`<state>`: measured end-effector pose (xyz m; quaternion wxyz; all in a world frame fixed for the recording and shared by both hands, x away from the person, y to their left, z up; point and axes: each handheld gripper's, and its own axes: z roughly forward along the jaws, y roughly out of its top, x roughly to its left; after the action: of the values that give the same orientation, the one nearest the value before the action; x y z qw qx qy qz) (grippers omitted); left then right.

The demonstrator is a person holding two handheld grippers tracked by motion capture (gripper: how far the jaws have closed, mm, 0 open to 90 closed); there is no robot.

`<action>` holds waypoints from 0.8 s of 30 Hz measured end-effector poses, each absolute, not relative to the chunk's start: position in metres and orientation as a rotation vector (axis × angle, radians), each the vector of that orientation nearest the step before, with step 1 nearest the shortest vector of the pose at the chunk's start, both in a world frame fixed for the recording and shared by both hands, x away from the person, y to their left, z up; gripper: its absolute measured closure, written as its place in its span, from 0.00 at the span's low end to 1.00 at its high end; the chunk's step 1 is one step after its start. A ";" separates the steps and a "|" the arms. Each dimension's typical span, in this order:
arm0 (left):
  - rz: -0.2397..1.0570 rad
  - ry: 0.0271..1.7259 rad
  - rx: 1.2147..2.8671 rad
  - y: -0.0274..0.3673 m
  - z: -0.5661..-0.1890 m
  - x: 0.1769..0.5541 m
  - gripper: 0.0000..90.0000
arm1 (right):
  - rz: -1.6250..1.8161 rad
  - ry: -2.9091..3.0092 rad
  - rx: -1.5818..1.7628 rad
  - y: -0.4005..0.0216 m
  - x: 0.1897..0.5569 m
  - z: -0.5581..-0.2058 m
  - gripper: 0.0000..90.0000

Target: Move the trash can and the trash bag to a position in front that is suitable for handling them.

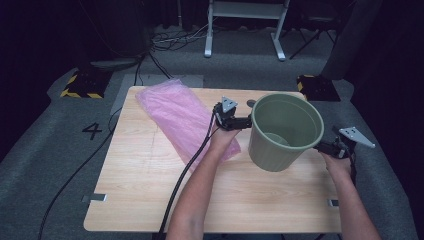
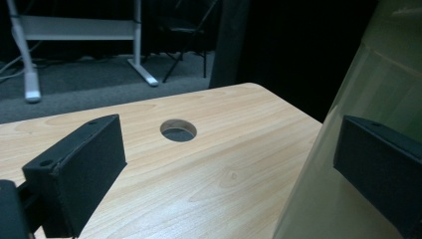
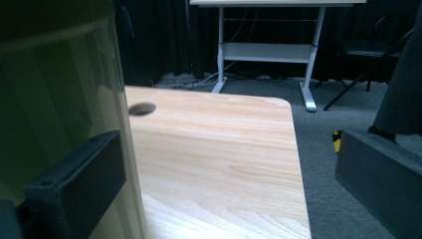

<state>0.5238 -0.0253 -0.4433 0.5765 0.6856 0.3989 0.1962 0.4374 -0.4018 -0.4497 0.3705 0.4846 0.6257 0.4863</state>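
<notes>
A green plastic bucket (image 1: 285,132) stands upright on the right half of the wooden table (image 1: 145,190). My left gripper (image 1: 245,121) is at the bucket's left side near the rim. It is open, with one jaw against the outer wall of the bucket (image 2: 368,89) and nothing between the jaws (image 2: 229,144). My right gripper (image 1: 320,146) is at the bucket's right side. It too is open (image 3: 229,149), one jaw lying along the bucket's wall (image 3: 54,89). A pink plastic bag (image 1: 180,117) lies flat on the table to the left, under my left forearm.
A round cable hole (image 1: 251,103) sits in the tabletop just behind the bucket. The table's right edge (image 3: 298,164) is close to my right gripper. Black cables trail off the table's near and left sides. A white desk frame (image 1: 245,25) stands on the floor beyond.
</notes>
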 end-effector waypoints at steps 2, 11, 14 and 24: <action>0.455 0.915 1.623 -0.024 -0.442 0.524 0.00 | 1.255 1.615 1.223 -0.402 0.437 -0.450 0.00; 0.424 0.907 1.660 -0.011 -0.439 0.513 0.00 | 1.299 1.681 1.148 -0.395 0.426 -0.450 0.00; 0.420 0.886 1.669 -0.005 -0.439 0.504 0.00 | 1.312 1.688 1.136 -0.392 0.419 -0.451 0.00; 0.404 0.878 1.675 0.023 -0.441 0.461 0.00 | 1.283 1.765 1.078 -0.371 0.390 -0.444 0.07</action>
<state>0.4605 0.0225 -0.4412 0.5676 0.7131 0.3739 0.1719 0.3903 -0.3714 -0.4444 0.3466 0.4154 0.6803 0.4944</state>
